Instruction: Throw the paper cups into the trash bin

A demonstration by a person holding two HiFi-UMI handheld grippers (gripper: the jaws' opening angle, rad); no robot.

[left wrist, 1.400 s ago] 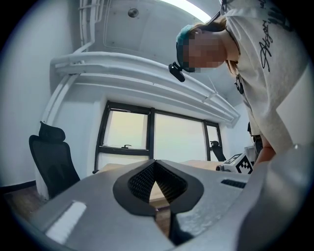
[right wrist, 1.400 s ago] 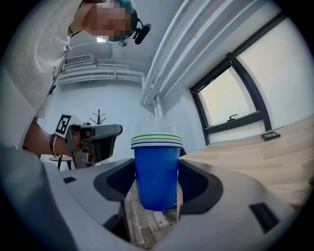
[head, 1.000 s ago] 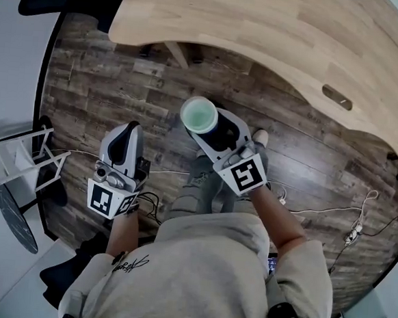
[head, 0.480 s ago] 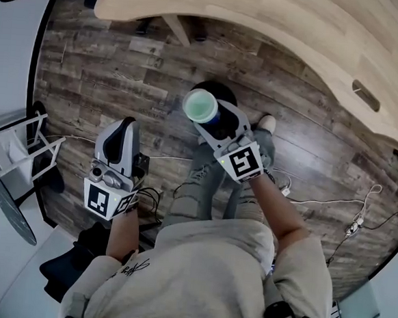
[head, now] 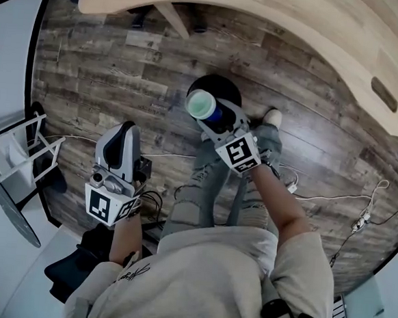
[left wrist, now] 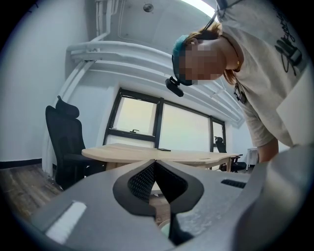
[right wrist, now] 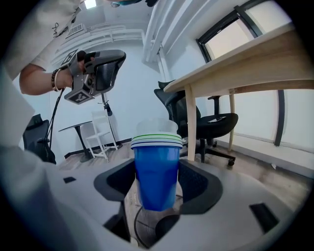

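A stack of paper cups [head: 202, 105], blue outside and green inside, stands upright between the jaws of my right gripper [head: 212, 115], which is shut on it. In the head view the cups hang over the near-left part of a round black trash bin [head: 229, 90] on the wooden floor. The right gripper view shows the blue cups [right wrist: 157, 171] held at mid-height by the right gripper [right wrist: 157, 185], with several rims stacked at the top. My left gripper [head: 123, 131] is lower left, apart from the bin. Its jaws meet with nothing between them in the left gripper view [left wrist: 155, 164].
A light wooden table [head: 279, 17] curves across the top. A white folding stool [head: 17, 154] and a dark round side table [head: 13, 212] stand at the left. Cables [head: 359, 215] lie on the floor at the right. A black office chair [right wrist: 206, 122] stands beyond the table leg.
The right gripper has carried the cups forward until they are over the black bin, which has come into view beneath them. The left gripper has stayed about where it was, still shut.
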